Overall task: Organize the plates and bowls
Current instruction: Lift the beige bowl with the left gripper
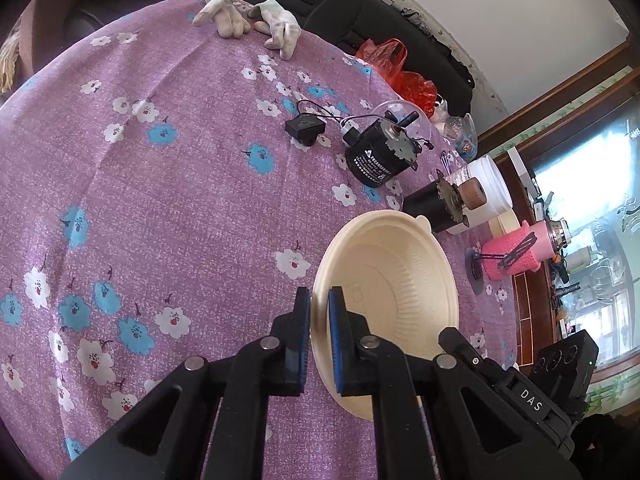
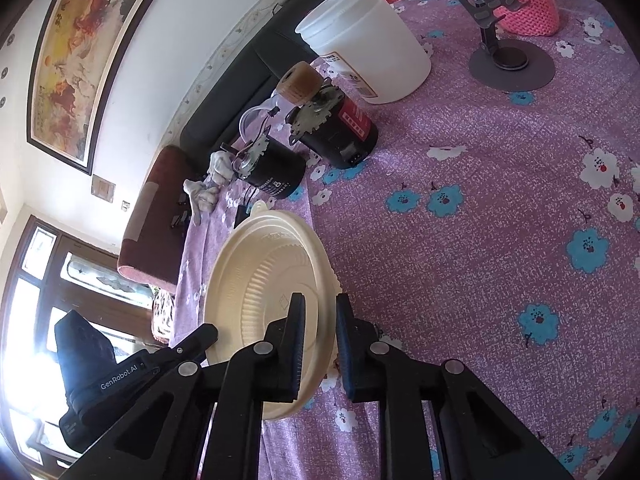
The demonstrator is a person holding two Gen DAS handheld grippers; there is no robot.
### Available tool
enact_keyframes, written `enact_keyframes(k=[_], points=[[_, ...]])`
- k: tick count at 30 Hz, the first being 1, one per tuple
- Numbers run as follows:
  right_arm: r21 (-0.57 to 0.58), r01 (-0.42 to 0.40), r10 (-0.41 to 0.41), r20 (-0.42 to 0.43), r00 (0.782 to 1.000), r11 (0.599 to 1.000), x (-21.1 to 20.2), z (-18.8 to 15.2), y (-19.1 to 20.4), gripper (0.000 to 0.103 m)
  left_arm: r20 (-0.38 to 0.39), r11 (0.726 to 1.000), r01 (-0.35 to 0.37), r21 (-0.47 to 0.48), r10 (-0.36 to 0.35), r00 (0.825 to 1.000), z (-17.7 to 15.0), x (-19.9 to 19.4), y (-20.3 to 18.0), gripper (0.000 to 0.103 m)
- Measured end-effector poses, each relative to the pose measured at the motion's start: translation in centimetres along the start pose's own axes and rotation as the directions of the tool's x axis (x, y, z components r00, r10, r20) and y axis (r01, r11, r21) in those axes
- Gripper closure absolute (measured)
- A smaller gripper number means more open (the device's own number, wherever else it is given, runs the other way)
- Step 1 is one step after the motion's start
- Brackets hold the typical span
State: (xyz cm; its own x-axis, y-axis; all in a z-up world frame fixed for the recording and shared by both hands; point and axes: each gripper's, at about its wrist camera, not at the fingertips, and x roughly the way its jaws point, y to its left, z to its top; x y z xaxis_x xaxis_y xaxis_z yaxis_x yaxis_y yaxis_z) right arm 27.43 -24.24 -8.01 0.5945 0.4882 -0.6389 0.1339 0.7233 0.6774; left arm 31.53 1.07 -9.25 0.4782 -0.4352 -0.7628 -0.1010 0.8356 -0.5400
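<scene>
The bowl (image 1: 394, 280), cream and ribbed, sits on the flowered tablecloth (image 1: 160, 160) just beside two black motors (image 1: 374, 156), with your left gripper (image 1: 319, 320) and right gripper (image 2: 319, 320) each pinching its rim, jaws narrowly parted.

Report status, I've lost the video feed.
Left gripper and right gripper both pinch the cream bowl rim, opposite sides. Two motors just beyond.

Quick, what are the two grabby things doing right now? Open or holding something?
Left hand-held gripper: closed on the rim of the cream bowl.
Right hand-held gripper: closed on the same bowl's opposite rim.
</scene>
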Motion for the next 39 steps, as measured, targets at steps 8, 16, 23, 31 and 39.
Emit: enact_keyframes(k=[8,16,23,31,39], points=[[0.002,0.003,-0.003,0.005,1.0,1.0,-0.2,0.0,-0.1,0.092,0.0,1.0,0.0,0.001,0.0,1.0,-0.1,-0.1,-0.1,0.095],[0.007,0.015,-0.016,0.014,1.0,1.0,-0.1,0.0,-0.3,0.093,-0.005,1.0,0.0,0.004,0.001,1.0,-0.2,0.1,-0.2,0.095],[0.0,0.013,-0.013,0.026,1.0,1.0,-0.4,0.0,-0.2,0.093,0.0,1.0,0.0,0.007,0.0,1.0,-0.2,-0.2,-0.4,0.095],[-0.01,0.001,0.0,0.038,0.999,1.0,-1.4,-0.3,0.4,0.093,0.021,1.0,0.006,0.009,-0.006,1.0,-0.8,-1.7,-0.8,0.095],[-0.014,-0.019,0.02,0.036,0.999,1.0,-2.6,-1.4,1.2,0.093,0.026,1.0,0.009,-0.022,-0.009,1.0,-2.6,-3.0,0.1,0.095]])
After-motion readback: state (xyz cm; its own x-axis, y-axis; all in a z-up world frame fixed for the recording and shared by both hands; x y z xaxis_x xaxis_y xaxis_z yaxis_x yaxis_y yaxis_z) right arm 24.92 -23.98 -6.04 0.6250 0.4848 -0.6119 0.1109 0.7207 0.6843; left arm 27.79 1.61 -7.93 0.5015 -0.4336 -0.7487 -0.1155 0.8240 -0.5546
